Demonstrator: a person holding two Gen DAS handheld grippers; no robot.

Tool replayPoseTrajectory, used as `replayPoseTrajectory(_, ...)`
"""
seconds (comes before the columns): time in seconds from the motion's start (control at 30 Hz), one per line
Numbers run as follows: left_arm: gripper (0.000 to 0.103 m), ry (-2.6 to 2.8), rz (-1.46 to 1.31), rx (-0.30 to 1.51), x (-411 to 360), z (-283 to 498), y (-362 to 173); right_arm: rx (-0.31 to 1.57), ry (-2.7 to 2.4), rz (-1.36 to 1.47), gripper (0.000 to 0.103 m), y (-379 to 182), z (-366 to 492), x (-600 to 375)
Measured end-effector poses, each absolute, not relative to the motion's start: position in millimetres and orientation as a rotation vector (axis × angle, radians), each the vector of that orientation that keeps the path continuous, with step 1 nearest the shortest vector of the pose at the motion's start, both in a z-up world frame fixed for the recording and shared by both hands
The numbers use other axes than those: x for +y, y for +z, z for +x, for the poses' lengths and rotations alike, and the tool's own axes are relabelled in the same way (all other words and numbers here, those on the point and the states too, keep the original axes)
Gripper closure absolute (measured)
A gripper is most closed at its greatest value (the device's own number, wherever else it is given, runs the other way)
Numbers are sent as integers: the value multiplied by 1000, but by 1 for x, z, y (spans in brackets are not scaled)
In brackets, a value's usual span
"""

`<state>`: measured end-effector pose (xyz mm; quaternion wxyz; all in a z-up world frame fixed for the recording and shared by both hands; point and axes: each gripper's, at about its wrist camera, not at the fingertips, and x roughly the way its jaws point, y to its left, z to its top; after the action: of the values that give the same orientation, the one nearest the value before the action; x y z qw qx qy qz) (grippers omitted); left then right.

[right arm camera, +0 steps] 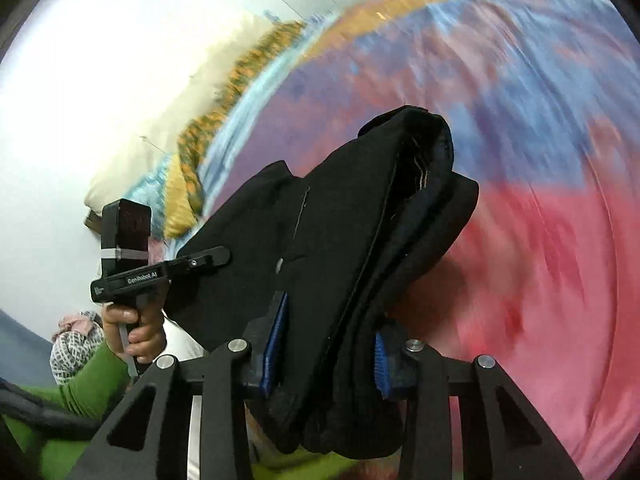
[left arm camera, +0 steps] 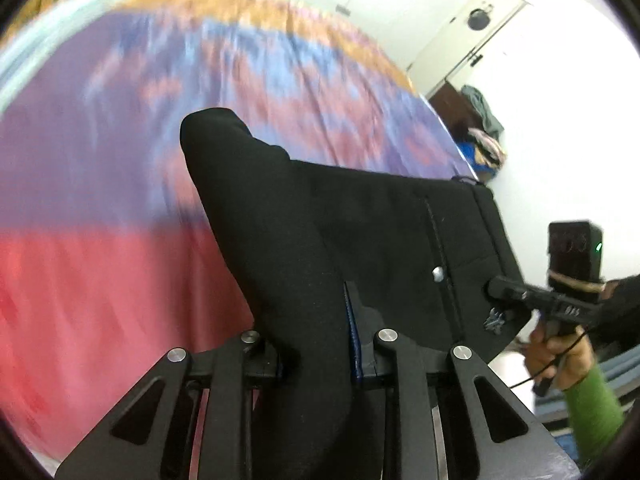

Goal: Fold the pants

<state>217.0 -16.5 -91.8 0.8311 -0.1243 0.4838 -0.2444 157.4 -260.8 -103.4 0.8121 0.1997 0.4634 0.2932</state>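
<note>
Left wrist view: left gripper point(left arm camera: 320, 344) clamped on a thick fold of the black pants point(left arm camera: 380, 240), cloth bunched between the pads, blue pad edge showing. Garment hangs lifted off the bedspread point(left arm camera: 100, 240), which is red, purple and blue, blurred. Metal button point(left arm camera: 439, 273) and small embroidered logo point(left arm camera: 495, 320) face the camera. At the far corner of the pants, the right gripper point(left arm camera: 496, 289) pinches the waistband edge; hand point(left arm camera: 560, 356) and green sleeve point(left arm camera: 592, 412) behind it.

Right wrist view: right gripper point(right arm camera: 328, 356) closed around several stacked layers of the pants point(right arm camera: 340, 240). Left gripper point(right arm camera: 224, 256) grips the opposite corner. Pillow point(right arm camera: 152, 140) lies beyond.
</note>
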Motion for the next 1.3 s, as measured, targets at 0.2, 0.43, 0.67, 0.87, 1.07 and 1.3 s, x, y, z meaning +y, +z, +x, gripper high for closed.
replayPoseTrajectory(0.2, 55, -407, -169, 981, -30, 285, -100, 910, 588, 416, 66, -102, 239, -265)
replayPoseTrajectory(0.43, 35, -184, -83, 1065, -17, 264, -172, 1107, 219, 388, 55, -195, 257, -306)
replayPoseTrajectory(0.67, 12, -114, 30, 875, -9, 180, -139, 842, 141, 177, 4, -121, 171, -297)
replayPoseTrajectory(0.87, 3, -53, 47, 698, -17, 127, -124, 832, -30, 0, 0, -115, 94, -269)
replayPoseTrajectory(1.07, 2, -124, 16, 700, -21, 96, -112, 847, -84, 31, 0, -125, 38, -233)
replayPoseTrajectory(1.3, 1, -143, 65, 666, -27, 76, -95, 664, -68, 29, 0, -81, 0, -201)
